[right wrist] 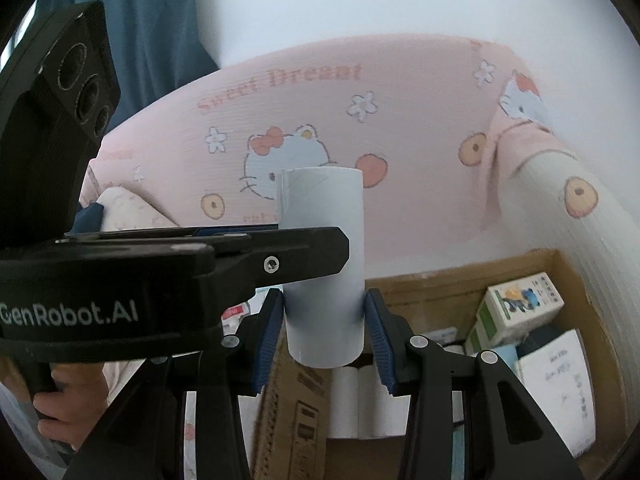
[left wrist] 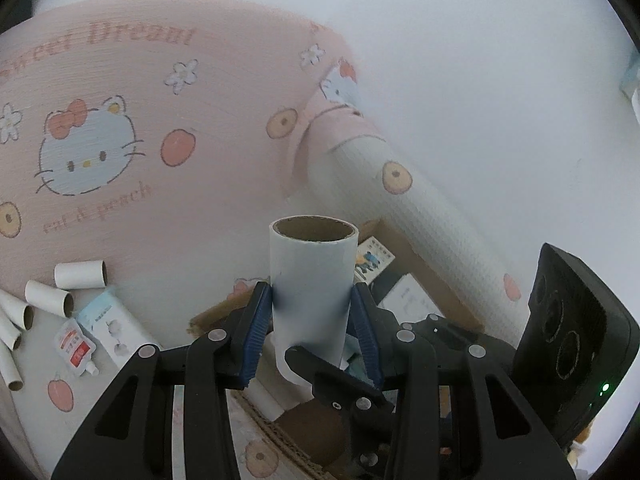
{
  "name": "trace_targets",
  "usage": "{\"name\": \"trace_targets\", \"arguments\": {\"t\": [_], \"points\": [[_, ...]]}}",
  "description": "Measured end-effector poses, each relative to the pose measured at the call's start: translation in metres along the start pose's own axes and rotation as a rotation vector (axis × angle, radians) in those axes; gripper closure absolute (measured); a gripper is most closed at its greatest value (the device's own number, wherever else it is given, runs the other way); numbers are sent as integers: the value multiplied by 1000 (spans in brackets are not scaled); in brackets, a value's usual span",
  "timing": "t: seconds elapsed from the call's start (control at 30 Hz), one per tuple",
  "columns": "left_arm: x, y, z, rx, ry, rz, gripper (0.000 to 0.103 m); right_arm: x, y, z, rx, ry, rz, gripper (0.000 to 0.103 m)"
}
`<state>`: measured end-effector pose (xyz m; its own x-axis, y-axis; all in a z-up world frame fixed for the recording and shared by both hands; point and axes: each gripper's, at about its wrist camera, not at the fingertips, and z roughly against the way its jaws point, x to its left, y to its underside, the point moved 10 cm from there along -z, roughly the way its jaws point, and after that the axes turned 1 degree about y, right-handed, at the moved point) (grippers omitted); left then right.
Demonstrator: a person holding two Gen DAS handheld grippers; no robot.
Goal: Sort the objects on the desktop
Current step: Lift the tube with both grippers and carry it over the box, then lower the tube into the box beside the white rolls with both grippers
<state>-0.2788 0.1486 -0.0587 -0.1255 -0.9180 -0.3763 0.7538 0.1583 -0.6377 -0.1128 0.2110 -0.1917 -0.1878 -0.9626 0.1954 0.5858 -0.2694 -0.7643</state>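
Both tongs are clamping the same white cardboard tube (left wrist: 312,280): the left tongs (left wrist: 312,320) are gripping its lower part, the right tongs (right wrist: 324,328) squeezing near its bottom, holding it upright over the open cardboard box (right wrist: 460,276) with more tubes inside.

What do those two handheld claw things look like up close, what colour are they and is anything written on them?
Both are matte black plastic. The left gripper and right gripper each have two angular fingers joined by silver rivets, tipped with ribbed blue pads. The right wrist view shows the left one side-on: white "GenRobot.AI" lettering and a black block with three round lenses. A bare hand grips its handle. No cables visible.
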Motion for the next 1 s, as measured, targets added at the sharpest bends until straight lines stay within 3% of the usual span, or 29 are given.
{"name": "trace_targets", "arguments": {"t": [0.27,0.63,1.0], "points": [[4,17,-44,202,-53,63,58,-23,23,-18,138,-66,-96,64],[17,32,-77,374,-91,158,58,-39,43,-39,287,-132,-166,64],[7,50,-108,492,-134,140,59,-60,66,-56,419,-119,-227,64]]}}
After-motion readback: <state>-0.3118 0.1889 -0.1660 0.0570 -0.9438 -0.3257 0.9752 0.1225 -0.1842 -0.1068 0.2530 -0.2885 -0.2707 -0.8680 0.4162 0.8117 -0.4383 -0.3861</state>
